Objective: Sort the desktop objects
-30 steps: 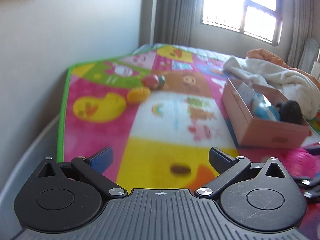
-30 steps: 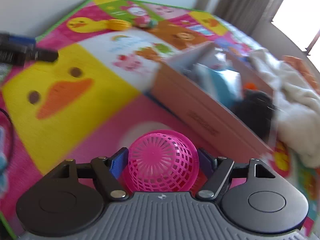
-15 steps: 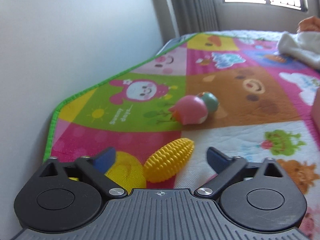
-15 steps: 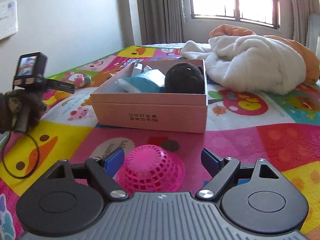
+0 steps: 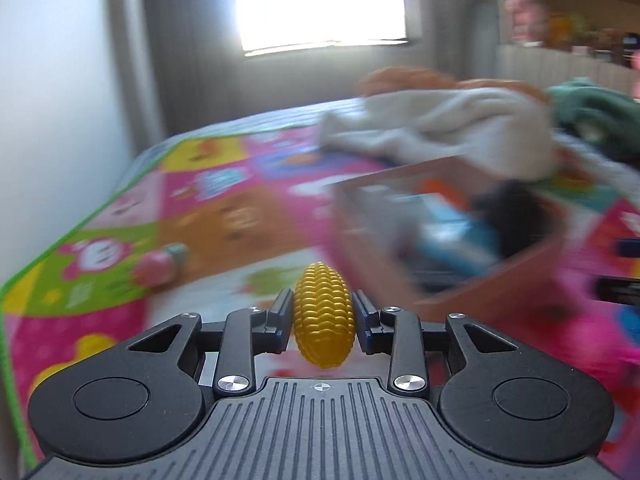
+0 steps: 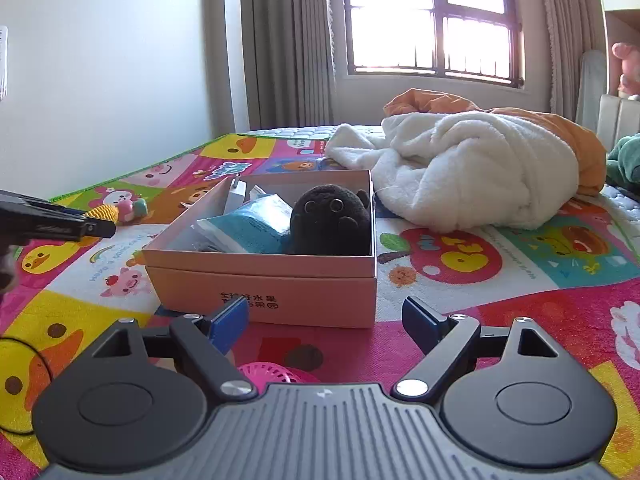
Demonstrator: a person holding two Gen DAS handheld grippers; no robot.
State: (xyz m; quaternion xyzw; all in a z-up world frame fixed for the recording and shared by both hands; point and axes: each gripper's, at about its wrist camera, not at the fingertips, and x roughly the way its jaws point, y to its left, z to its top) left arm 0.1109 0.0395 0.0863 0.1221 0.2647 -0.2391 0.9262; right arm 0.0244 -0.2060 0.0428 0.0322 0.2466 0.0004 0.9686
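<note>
Between the fingers of our left gripper (image 5: 323, 315) sat a yellow toy corn (image 5: 324, 316), its tip pointing away from the camera; both pads pressed its sides, so the jaws were closed down to the width of the cob. Whether the corn was clear of the mat (image 5: 224, 216) we could not tell from the blurred left view, but in the right view it showed at the left gripper's tip, just beside a pink toy (image 6: 129, 207) on the mat. Ahead and to the right of the corn lay the pink box (image 5: 480, 292), smeared by motion, with a white blanket (image 5: 440, 132) behind it. Our right gripper (image 6: 325, 320) stood wide open and held nothing; its blue pads were well apart, and the box front lay just beyond them. A pink ball (image 6: 276, 374) rested on the mat low between those fingers, close to the gripper body and touching neither pad as far as we could see. Inside the box sat a black plush (image 6: 330, 220) against the right wall, a teal packet (image 6: 248, 228) beside it, and a white plug (image 6: 237, 196) at the back left corner. An orange cloth (image 6: 568, 132) lay under the blanket, with the window (image 6: 432, 20) behind.
</note>
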